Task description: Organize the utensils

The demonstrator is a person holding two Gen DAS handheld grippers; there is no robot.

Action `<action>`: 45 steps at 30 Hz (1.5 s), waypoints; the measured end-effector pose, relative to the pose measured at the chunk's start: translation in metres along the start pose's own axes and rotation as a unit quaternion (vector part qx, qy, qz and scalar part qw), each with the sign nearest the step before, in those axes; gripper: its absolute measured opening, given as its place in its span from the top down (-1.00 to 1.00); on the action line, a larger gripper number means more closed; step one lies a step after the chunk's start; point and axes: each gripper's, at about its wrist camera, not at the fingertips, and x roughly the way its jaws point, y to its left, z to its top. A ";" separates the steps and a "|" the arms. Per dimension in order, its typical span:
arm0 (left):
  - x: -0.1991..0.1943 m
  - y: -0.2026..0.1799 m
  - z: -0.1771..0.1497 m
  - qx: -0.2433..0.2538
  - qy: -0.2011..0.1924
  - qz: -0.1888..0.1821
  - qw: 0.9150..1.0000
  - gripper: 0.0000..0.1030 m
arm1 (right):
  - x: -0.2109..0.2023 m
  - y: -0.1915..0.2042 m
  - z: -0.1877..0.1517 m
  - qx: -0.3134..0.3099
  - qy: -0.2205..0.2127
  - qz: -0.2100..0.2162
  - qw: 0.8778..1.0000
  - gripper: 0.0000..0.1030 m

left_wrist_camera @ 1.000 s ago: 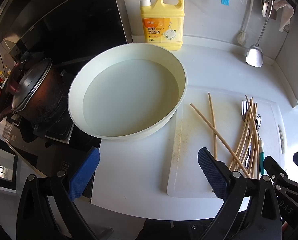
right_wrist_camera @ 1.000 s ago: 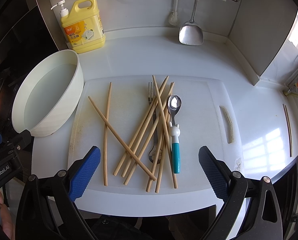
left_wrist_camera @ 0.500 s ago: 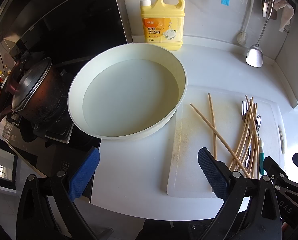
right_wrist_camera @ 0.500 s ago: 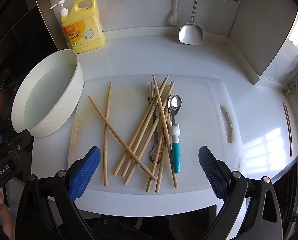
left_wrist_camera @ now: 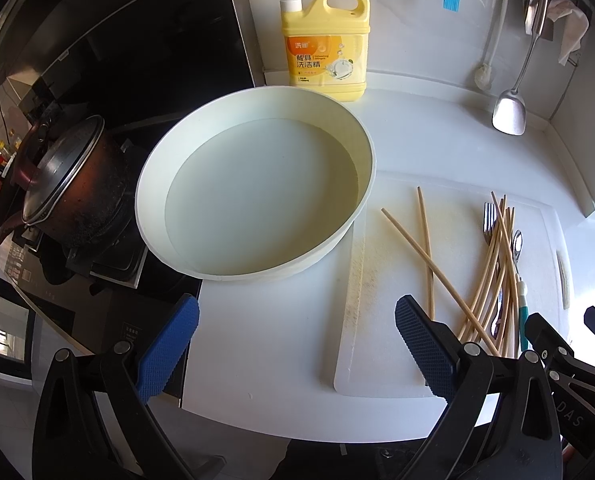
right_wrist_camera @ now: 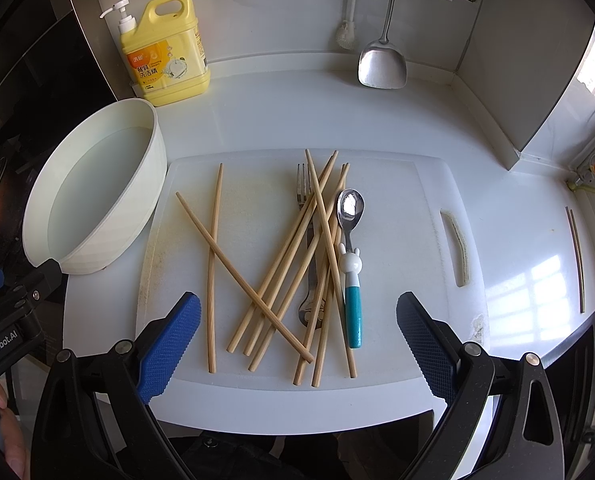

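Right gripper (right_wrist_camera: 297, 336): jaws spread, empty, with the chopsticks (right_wrist_camera: 285, 264), fork (right_wrist_camera: 304, 192) and spoon (right_wrist_camera: 350, 216) piled on the cutting board (right_wrist_camera: 409, 320) directly ahead between them. Left gripper (left_wrist_camera: 295, 340): jaws spread, empty, over the bare tabletop (left_wrist_camera: 265, 340). Only its view shows the whole basin (left_wrist_camera: 253, 184) ahead and the pot (left_wrist_camera: 73, 192) far left; the pile lies beyond its right jaw.

Pale wooden chopsticks (right_wrist_camera: 281, 264), matt; shiny metal spoon (right_wrist_camera: 350, 208) beside them on the stained white plastic board (right_wrist_camera: 397, 280); glossy surface (right_wrist_camera: 297, 112).

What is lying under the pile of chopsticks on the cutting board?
A metal fork lies under the chopsticks, tines and handle end showing, its middle covered. The spoon lies beside them on the cutting board.
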 end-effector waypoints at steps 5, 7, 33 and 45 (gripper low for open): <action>0.000 0.000 -0.001 0.000 0.000 0.000 1.000 -0.88 | 0.000 0.001 0.000 0.000 0.000 0.000 1.000 -0.82; -0.001 0.000 -0.001 0.000 0.000 0.000 1.000 -0.88 | 0.000 0.001 0.000 0.000 0.000 0.000 1.000 -0.82; 0.028 -0.029 -0.007 0.059 -0.019 -0.076 0.995 -0.88 | 0.018 -0.042 -0.028 0.067 -0.036 0.032 0.997 -0.82; 0.038 -0.067 -0.028 0.040 -0.025 -0.073 0.996 -0.88 | 0.040 -0.100 -0.041 0.054 -0.041 0.027 0.997 -0.82</action>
